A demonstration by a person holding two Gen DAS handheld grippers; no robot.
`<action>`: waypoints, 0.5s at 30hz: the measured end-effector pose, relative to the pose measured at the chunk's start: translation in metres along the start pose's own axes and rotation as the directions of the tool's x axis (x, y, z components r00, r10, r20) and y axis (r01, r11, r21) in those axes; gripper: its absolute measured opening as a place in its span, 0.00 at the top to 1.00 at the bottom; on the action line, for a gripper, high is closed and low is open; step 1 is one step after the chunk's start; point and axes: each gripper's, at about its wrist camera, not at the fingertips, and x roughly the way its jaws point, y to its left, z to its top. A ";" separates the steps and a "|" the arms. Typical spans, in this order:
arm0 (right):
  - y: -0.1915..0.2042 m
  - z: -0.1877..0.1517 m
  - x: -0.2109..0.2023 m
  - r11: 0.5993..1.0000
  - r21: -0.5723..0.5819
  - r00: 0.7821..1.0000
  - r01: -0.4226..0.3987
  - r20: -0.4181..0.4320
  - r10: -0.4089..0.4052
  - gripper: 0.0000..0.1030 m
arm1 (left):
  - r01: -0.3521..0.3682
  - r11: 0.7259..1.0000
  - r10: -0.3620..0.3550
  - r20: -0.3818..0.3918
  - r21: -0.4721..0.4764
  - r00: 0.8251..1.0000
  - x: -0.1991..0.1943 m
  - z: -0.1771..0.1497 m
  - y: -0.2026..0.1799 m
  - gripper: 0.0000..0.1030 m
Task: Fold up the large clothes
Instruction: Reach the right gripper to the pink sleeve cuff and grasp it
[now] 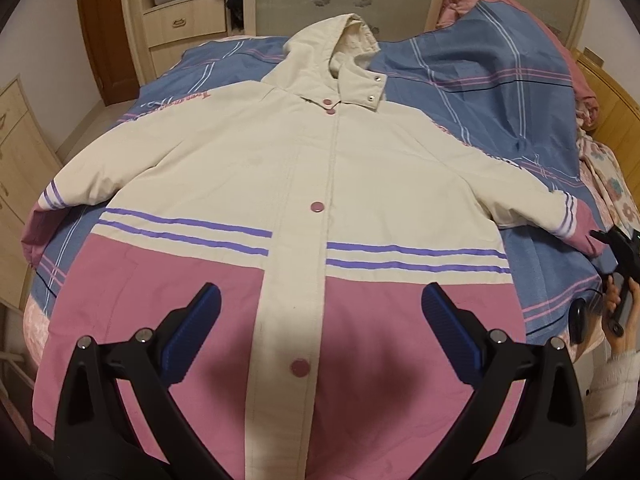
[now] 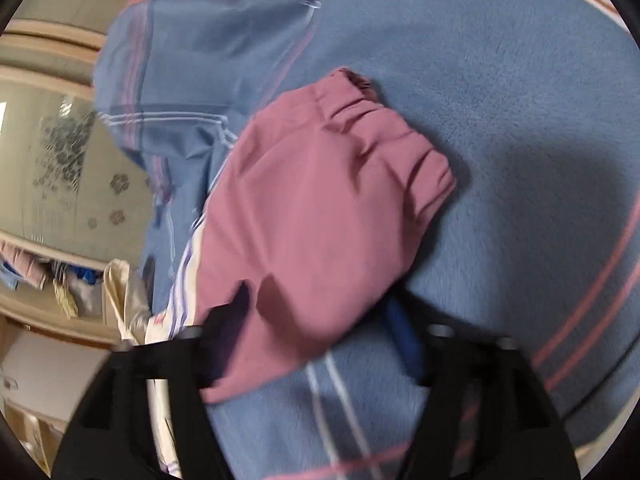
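Note:
A cream and pink hooded jacket (image 1: 304,168) lies face up and snapped shut on the bed, sleeves spread to both sides. My left gripper (image 1: 320,294) hovers open over its pink lower front, blue pads (image 1: 440,320) wide apart with nothing between them. At the far right, a hand holds my right gripper (image 1: 612,242) at the pink cuff (image 1: 588,236) of the right sleeve. The right wrist view is blurred: the pink cuff (image 2: 332,184) lies on the blue bedding between the wide-set fingers of the right gripper (image 2: 320,320), which is open.
A blue striped quilt (image 1: 480,80) covers the bed, bunched up at the back right with a pink blanket (image 1: 464,4). Wooden drawers (image 1: 16,184) stand at the left, a wardrobe (image 1: 180,20) behind, a wooden headboard (image 1: 616,108) at the right.

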 end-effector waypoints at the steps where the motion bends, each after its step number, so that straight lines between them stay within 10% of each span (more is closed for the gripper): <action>1: 0.001 -0.002 -0.008 1.000 0.012 1.000 0.004 0.003 -0.004 0.04 | 0.007 1.000 -0.007 -0.006 -0.009 1.000 0.002 0.000 0.001 0.02; 8: 0.003 0.004 -0.010 0.998 0.060 1.000 0.011 0.003 -0.011 0.05 | 0.034 0.999 -0.034 -0.022 0.011 0.999 0.007 -0.005 -0.003 0.02; 9: 0.003 0.004 -0.006 0.998 0.067 1.000 0.007 0.000 -0.007 0.12 | 0.033 0.999 -0.033 -0.019 0.013 0.999 0.006 -0.006 -0.003 0.02; 11: 0.007 0.004 -0.002 0.996 0.086 1.000 -0.021 -0.001 0.022 0.70 | 0.032 0.999 -0.032 -0.011 0.010 0.999 0.002 -0.006 0.000 0.02; 15: 0.085 -0.013 -0.030 0.983 -0.077 0.975 -0.165 0.136 0.174 0.87 | 0.016 1.000 -0.016 -0.002 -0.019 1.000 -0.002 -0.005 0.012 0.02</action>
